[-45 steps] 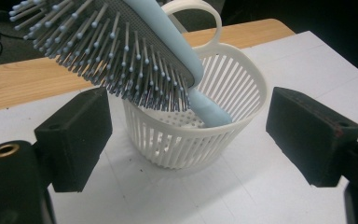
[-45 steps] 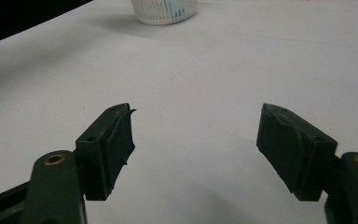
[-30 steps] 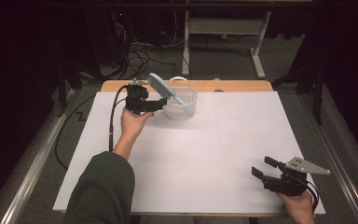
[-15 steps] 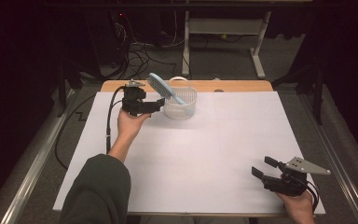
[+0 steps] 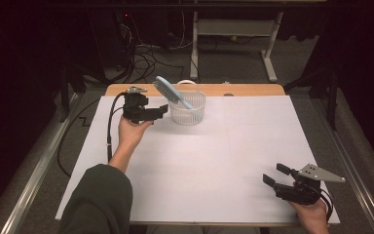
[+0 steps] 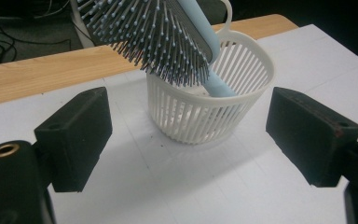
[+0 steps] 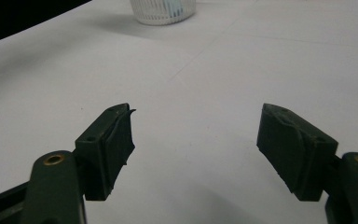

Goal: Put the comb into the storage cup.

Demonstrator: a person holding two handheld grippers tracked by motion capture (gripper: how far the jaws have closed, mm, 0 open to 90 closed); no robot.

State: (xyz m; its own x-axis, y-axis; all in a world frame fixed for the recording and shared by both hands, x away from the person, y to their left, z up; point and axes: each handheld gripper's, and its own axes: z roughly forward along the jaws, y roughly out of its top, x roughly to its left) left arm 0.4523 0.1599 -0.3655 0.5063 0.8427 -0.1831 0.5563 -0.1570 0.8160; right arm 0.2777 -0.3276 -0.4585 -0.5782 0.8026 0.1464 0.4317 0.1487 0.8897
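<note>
A light blue hairbrush [image 5: 171,93] [image 6: 168,35] leans in a small white slatted basket [image 5: 189,111] [image 6: 214,109] at the far middle of the table, handle down, bristle head sticking out up and to the left. My left gripper [image 5: 159,111] [image 6: 189,140] is open just left of the basket, jaws pointing at it, nothing between them. My right gripper [image 5: 273,175] [image 7: 196,149] rests open near the front right edge of the table, holding nothing. The basket's base [image 7: 163,10] shows far off in the right gripper view.
A white sheet [image 5: 209,161] covers most of the wooden table [image 5: 253,89]. Beyond the far edge stand a desk frame [image 5: 233,34] and loose cables [image 5: 146,58] on the floor. A black cable [image 5: 111,126] trails from the left gripper.
The left gripper has drawn back slightly to the left of the basket. The hairbrush stays leaning in the basket. The right gripper has not moved.
</note>
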